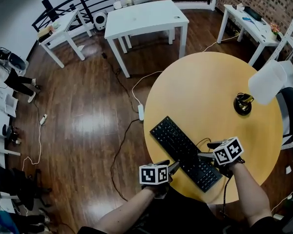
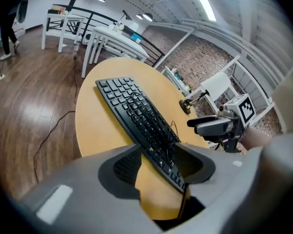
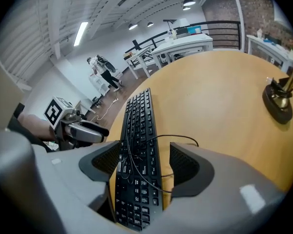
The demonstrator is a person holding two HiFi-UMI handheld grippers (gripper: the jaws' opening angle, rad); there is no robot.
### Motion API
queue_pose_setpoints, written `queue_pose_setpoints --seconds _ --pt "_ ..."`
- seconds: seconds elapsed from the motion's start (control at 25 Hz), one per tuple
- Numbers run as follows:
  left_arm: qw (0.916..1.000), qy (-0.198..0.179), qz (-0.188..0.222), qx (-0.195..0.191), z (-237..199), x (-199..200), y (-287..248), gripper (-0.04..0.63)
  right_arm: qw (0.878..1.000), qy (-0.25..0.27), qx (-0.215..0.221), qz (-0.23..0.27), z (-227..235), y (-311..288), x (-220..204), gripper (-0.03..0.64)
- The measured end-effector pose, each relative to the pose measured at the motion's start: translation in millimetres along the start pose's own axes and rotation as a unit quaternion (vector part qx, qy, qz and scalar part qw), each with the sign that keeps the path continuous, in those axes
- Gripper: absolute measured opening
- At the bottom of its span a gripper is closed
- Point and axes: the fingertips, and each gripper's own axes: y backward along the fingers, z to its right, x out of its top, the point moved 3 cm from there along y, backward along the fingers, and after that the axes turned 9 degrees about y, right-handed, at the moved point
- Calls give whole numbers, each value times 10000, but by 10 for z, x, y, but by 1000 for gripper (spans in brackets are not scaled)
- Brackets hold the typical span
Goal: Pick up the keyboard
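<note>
While left tongs (image 1: 175, 166) and right tongs (image 1: 206, 151) gape released, slim black keyboard (image 1: 183, 152), cord (image 3: 177, 135) looped across keys.

The keyboard (image 1: 185, 153) is lying slantwise on the tabletop (image 1: 200, 91), near its left front edge, with a cable (image 3: 178, 136) trailing across its near end. That end is sitting between the fingers of the left gripper (image 1: 173, 167) and the right gripper (image 1: 210, 150), which are flanking it. A lamp (image 1: 243, 104) is standing farther right, well apart.
</note>
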Motion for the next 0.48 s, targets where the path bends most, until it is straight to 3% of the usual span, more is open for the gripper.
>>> queue_pose_setpoints --seconds 0.16,0.48 --pt "9990 398 -154 -115 -148 -44 -164 348 9998 -72 49 -171 39 -134 -13 324" --pt "9989 338 -326 20 -217 -14 -354 348 9984 -325 130 -433 198 -382 -53 322"
